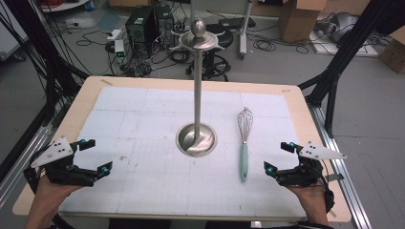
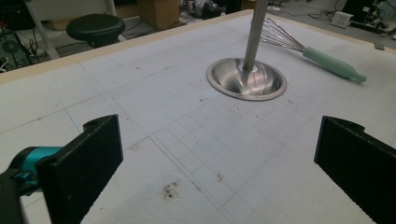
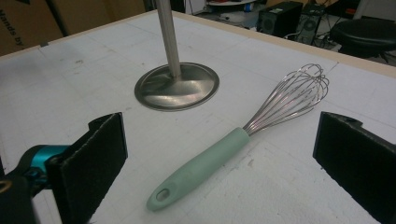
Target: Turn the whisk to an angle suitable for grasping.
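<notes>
A steel utensil stand (image 1: 196, 138) rises on a tall pole from a round base at the table's middle, with hooks under a knob at its top. Right of it lies a wire whisk (image 1: 244, 143) with a mint-green handle, wires pointing away from me. My left gripper (image 1: 94, 155) rests open near the front left of the mat, jaws empty. My right gripper (image 1: 279, 156) stands open at the front right, close to the whisk's handle end. In the right gripper view the whisk (image 3: 224, 154) lies ahead of the wide jaws. The left gripper view shows the stand's base (image 2: 246, 79) and the whisk (image 2: 327, 63) beyond.
A white gridded mat (image 1: 143, 124) covers the wooden table (image 1: 296, 102). Behind the table stand a black stool (image 1: 215, 43), computer towers (image 1: 143, 28), cables and cardboard boxes (image 1: 298, 19). Black frame legs flank both sides.
</notes>
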`<state>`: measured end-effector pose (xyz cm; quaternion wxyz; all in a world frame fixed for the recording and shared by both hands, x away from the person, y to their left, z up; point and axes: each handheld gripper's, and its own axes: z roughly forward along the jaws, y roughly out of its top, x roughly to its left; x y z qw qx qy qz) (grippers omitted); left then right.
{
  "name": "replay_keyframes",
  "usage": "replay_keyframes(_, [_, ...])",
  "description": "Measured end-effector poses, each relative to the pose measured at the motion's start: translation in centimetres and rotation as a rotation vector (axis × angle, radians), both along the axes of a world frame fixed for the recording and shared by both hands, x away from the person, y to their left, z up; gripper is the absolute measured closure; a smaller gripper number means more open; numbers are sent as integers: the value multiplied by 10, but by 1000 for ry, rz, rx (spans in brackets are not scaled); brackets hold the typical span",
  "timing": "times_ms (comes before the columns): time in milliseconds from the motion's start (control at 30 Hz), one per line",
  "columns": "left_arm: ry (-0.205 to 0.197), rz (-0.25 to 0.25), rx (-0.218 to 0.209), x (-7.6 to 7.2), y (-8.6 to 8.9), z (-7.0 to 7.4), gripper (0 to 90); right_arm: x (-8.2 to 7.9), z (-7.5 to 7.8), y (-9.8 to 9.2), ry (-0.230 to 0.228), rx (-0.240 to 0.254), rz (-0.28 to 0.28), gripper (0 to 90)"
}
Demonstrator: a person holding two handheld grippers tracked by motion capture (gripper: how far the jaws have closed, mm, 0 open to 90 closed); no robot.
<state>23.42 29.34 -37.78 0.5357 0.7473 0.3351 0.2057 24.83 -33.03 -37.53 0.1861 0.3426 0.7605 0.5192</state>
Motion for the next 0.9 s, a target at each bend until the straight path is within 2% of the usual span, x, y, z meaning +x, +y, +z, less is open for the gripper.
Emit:
replay_keyframes(367, [-2, -6, 4, -2, 5, 0, 17, 3, 3, 6, 0, -6, 31, 17])
replay_keyframes(467, [2, -4, 0, -3, 7, -1, 17, 5, 3, 9, 7, -17, 57, 17])
replay_keyframes(667, [-2, -6, 4, -3, 6, -1, 17, 17, 2, 24, 37, -65, 143, 17])
replay_keyframes(900, [1, -9, 9, -2, 5, -2, 17, 27, 3, 31, 74, -98, 188, 18])
